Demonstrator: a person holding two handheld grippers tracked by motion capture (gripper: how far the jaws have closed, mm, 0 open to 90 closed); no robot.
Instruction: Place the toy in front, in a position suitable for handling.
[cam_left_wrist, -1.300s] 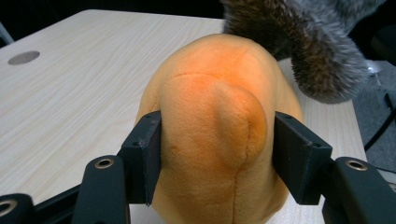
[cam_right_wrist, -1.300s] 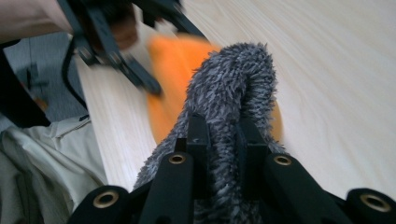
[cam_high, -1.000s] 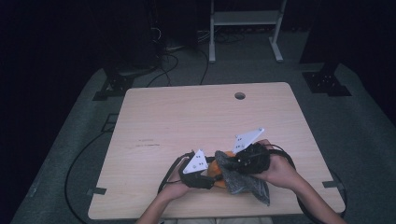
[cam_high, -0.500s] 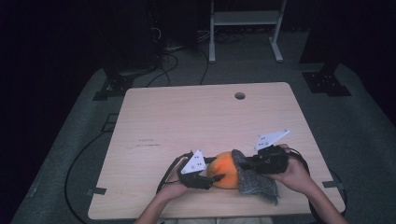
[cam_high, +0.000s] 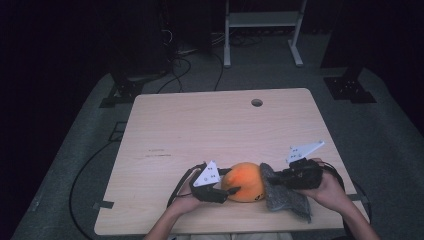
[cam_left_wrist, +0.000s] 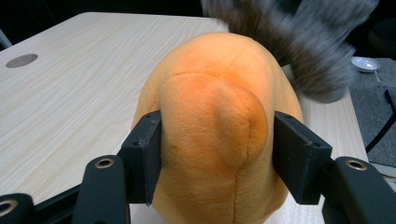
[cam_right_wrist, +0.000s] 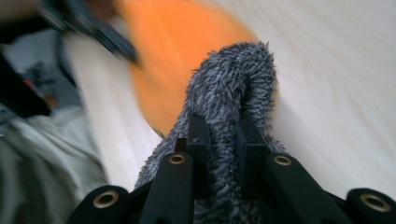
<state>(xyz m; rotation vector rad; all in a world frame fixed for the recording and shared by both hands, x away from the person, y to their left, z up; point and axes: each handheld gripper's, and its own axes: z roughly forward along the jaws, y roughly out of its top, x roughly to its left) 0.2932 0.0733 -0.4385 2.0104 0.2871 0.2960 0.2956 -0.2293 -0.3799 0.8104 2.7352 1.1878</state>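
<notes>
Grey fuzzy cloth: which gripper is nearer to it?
Right. The right gripper has its jaws clamped on the grey fuzzy cloth. The left gripper grips the orange plush toy, apart from the cloth.

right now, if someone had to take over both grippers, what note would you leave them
Left gripper: shut on the orange plush toy, pinning it at the near edge of the table.
Right gripper: shut on a fold of the grey fuzzy cloth, which lies just right of the toy, its upper edge against it.
Done: most of the toy is bare.
Left: probably pull the cloth fully away and set it down; keep the toy pinned.
</notes>
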